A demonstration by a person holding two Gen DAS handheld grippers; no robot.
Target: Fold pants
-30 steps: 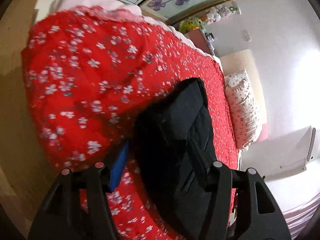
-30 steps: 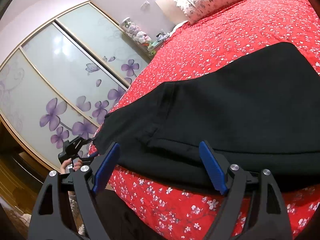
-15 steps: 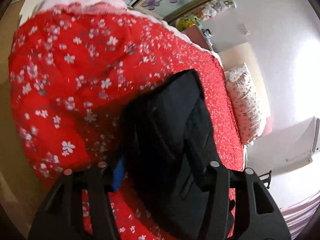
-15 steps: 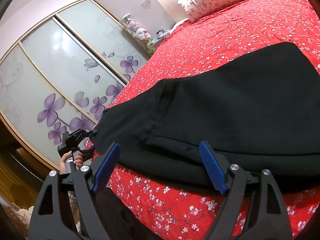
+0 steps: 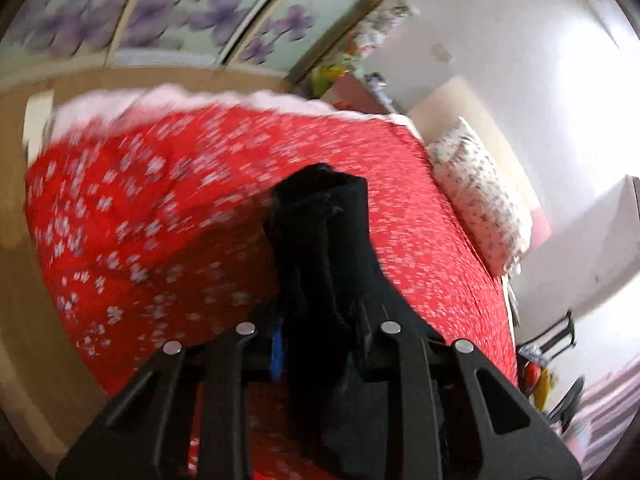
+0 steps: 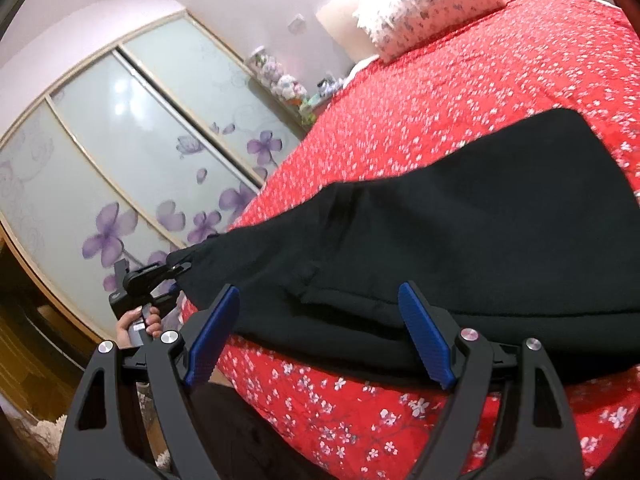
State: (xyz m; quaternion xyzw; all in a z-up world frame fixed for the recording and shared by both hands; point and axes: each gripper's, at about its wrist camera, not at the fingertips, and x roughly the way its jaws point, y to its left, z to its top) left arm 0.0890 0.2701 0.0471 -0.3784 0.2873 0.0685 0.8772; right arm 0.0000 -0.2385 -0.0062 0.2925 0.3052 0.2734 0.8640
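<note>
The black pants (image 6: 460, 240) lie across a red flowered bedspread (image 6: 460, 92), and their end nearest the wardrobe doors (image 6: 120, 152) is lifted off the cover, drawn up into a narrow bunch. That bunch runs between the fingers of the left gripper (image 5: 316, 340), whose jaws are closing with the cloth pinched between them, held by a hand (image 6: 138, 322) seen in the right view. The right gripper (image 6: 320, 340) stands wide open just above the near edge of the pants, gripping nothing, and a flowered pillow (image 6: 424, 4) lies at the head of the bed.
</note>
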